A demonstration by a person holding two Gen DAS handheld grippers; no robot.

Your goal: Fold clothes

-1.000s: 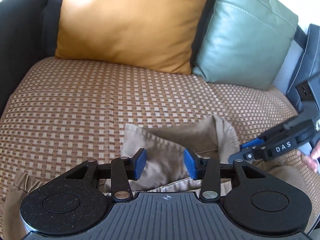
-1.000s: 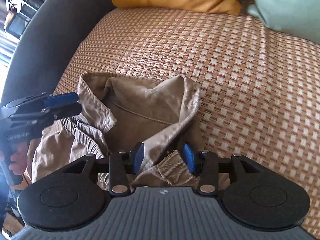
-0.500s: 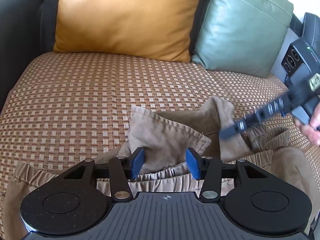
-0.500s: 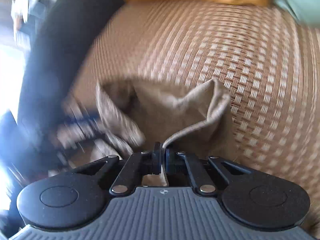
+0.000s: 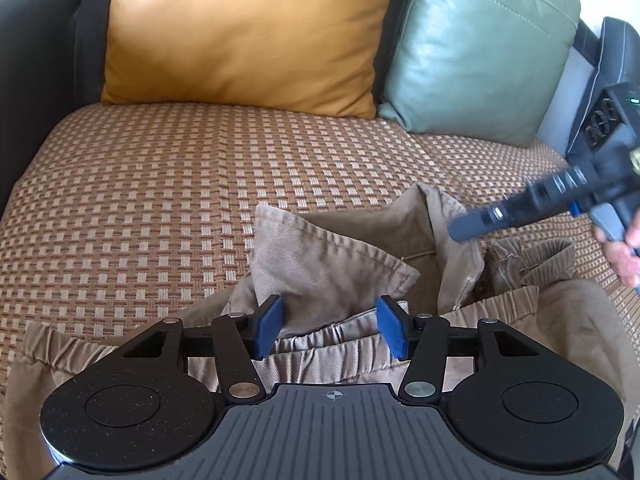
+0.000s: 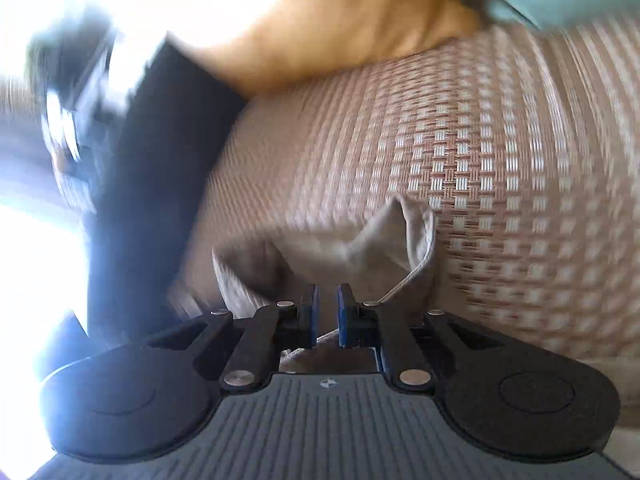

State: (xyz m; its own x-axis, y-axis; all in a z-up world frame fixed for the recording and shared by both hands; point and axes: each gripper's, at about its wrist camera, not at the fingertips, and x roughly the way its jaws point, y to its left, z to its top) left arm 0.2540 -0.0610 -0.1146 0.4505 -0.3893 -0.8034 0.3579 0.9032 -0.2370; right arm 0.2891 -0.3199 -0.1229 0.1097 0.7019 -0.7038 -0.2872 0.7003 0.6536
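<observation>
The khaki garment (image 5: 332,276) lies crumpled on the woven seat cushion (image 5: 160,200), in front of the mustard pillow (image 5: 240,36) and the green pillow (image 5: 476,44) that lean behind it; its elastic waistband sits nearest the camera and one hemmed flap stands up from the heap. The left gripper (image 5: 331,330) hovers over the waistband side of the garment with its blue pads spread wide and nothing between them. The right gripper (image 6: 328,316) has its pads drawn nearly together with a slim gap; cloth sits behind and under them, but the blurred right-wrist view does not settle whether they pinch any of it. In the left-wrist view it reaches in over the garment's far edge, toward the green pillow. The risk, as I judge it, is a thin bite: the twill could slip out in a quick pull, or several bunched layers could come up together and drag the heap askew on the cushion.
</observation>
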